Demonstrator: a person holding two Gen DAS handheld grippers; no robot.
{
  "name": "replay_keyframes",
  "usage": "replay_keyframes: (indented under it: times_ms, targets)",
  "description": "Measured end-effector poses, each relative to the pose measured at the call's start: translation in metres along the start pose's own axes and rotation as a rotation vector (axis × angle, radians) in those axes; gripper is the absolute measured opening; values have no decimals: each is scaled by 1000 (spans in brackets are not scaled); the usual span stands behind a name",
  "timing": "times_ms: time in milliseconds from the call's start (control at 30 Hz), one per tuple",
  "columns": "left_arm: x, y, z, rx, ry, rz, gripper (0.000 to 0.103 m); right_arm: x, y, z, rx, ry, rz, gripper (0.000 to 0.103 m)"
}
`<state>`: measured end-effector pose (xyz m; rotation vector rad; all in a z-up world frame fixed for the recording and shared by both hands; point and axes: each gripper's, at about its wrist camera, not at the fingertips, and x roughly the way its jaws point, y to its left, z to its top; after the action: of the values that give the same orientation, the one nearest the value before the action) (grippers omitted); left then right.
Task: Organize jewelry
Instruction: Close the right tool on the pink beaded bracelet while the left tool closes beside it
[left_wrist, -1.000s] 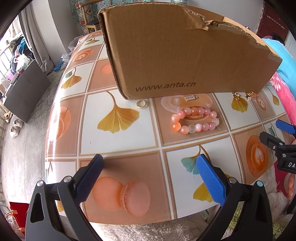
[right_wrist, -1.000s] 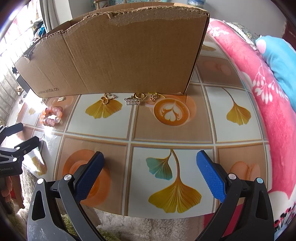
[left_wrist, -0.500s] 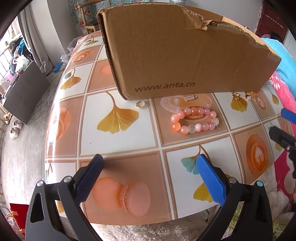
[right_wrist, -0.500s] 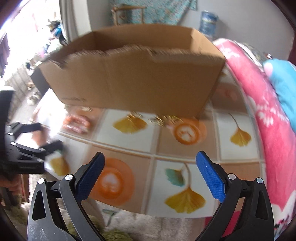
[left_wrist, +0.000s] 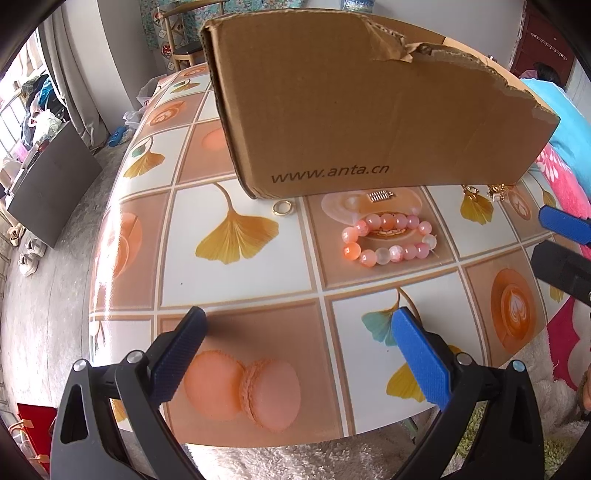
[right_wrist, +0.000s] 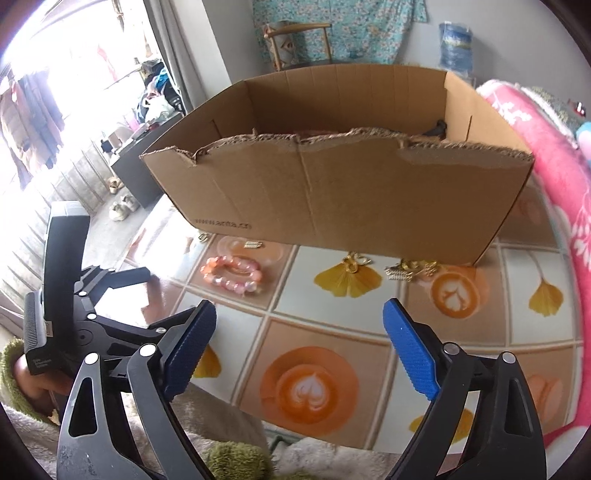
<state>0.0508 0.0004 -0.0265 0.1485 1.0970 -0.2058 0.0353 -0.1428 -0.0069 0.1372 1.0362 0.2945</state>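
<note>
A pink bead bracelet (left_wrist: 388, 238) (right_wrist: 232, 273) lies on the patterned table just in front of a brown cardboard box (left_wrist: 362, 107) (right_wrist: 332, 192). Beside the box's base lie a gold ring (left_wrist: 282, 208), a small gold charm (left_wrist: 380, 195) (right_wrist: 253, 243) and gold earrings (left_wrist: 487, 192) (right_wrist: 410, 269). My left gripper (left_wrist: 299, 336) hangs open over the near table edge, empty. My right gripper (right_wrist: 299, 330) is raised above the near edge, its jaws closing a little with nothing between them. Its blue fingertip (left_wrist: 561, 223) shows at the left wrist view's right edge.
The table (left_wrist: 236, 291) carries a tiled cloth of ginkgo leaves, macarons and coffee cups. A pink blanket (right_wrist: 554, 155) lies to the right, a white fluffy rug (left_wrist: 295, 458) below the near edge. A dark cabinet (left_wrist: 51, 184) and shoes stand on the floor left.
My right gripper has risen and tilted up, so the box's open top now shows, and its jaws have narrowed slightly. The left gripper has stayed still.
</note>
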Motion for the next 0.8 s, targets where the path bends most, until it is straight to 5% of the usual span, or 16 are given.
replay_keyframes:
  times_ms: [800]
  targets:
    - [1,2,-2,19,-7,-10,99,-4,-15,0,51,19,55,76]
